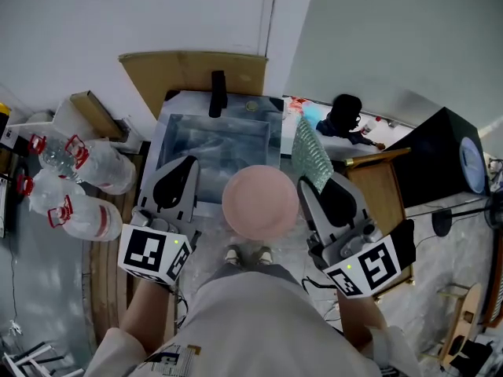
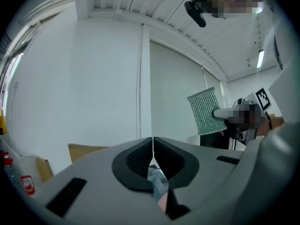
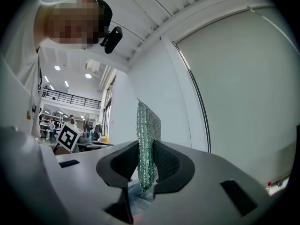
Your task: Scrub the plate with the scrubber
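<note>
1. Plainly, the left tongs [image 2: 153, 144] are closed tight on nothing. The round pink plate [image 1: 260, 203], lying face-up between the two tongs, looks unheld, so scrubbing could shove it toward the steel sink [image 1: 177, 132] beyond them.
2. The right tongs [image 3: 146, 149] are clamped on the green mesh scrubber sheet [image 3: 149, 125] by its near edge only; pressed hard, the limp sheet may fold or pull free.
3. The scrubber stands on edge, its long axis running straight out from the right tongs' tips and its broad face toward the left tongs. The plate, being round, has no long axis.
</note>
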Demonstrator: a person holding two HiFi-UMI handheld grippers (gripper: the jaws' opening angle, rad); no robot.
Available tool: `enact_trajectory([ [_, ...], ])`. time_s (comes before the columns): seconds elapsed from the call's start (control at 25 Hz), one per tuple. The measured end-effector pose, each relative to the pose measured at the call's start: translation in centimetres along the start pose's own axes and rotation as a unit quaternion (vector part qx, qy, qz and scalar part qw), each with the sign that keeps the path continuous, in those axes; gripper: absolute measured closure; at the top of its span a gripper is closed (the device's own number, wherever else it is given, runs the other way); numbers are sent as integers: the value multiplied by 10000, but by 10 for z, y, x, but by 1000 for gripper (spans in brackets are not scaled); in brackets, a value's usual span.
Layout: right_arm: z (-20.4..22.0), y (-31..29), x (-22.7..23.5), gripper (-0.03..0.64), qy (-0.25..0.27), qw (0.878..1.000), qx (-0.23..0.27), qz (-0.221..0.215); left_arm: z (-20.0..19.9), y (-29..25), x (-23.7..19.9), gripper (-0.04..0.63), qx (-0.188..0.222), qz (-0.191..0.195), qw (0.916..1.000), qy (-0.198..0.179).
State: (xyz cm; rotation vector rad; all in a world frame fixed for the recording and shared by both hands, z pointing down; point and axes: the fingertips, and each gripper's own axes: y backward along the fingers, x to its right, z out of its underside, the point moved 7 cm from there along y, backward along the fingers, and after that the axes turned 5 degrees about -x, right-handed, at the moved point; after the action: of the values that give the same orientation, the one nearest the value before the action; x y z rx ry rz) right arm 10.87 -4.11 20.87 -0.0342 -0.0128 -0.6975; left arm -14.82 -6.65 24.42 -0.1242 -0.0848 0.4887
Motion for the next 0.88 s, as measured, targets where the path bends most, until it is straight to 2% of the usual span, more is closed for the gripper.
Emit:
enact_trajectory([
  [0.28,2,14,-6,506,52,9999,-35,93,-2,11,13,572,89,-42,9972,-741],
  [0.52,13,22,-12,505,-27,9997,-225,93,-2,16,25,572,-125,37,9983,-561],
  [0.88,15,21,-17,505,32,9996,-258,139,-2,22,23,572,-120,16,9980,-617],
])
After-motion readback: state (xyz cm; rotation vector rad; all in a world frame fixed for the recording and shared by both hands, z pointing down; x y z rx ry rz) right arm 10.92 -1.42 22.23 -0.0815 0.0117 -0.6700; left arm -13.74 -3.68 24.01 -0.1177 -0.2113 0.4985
